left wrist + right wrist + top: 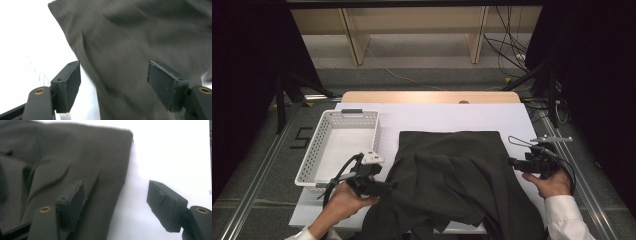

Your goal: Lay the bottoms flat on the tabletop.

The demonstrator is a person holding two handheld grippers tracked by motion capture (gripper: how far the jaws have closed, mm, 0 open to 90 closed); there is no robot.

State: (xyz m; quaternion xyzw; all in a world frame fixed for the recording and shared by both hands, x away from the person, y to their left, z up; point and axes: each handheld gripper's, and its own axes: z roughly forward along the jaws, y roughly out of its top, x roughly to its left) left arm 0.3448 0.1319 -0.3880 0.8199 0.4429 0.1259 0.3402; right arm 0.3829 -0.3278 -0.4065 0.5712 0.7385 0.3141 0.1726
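While the dark olive-grey woven garment (pixel 452 175) lies spread on the white table sheet (pixel 452 117), with its near part hanging over the front edge, the high view gives the layout: the left gripper (pixel 379 186) is placed at the cloth's left edge, the right gripper (pixel 513 161) just beside its right edge. A white perforated plastic basket (pixel 309 160) is seen left of the cloth, nothing visible inside. Loose folds are bunched in the middle of the fabric.

Left gripper view: the 2 black jaws are spread wide, nothing pinched. The garment (pixel 140 45) lies under the gap, its edge running past the left pad; the picture is blurred, so contact cannot be judged, but no press is shown.

Right gripper view: jaws likewise spread wide, nothing held. The garment's straight edge (pixel 75 160) is seen under the left pad, white sheet (pixel 170 152) under the right pad. No grip is made.

Risks, as judged:
- Overhang at the front: with both jaws off the cloth, the whole piece could be dragged floorwards by its own weight.
- Bunched middle folds: if 1 edge is regripped through 2 layers, a crooked fold would result.
- Basket close to the left hand: it could be knocked by a wide swing.
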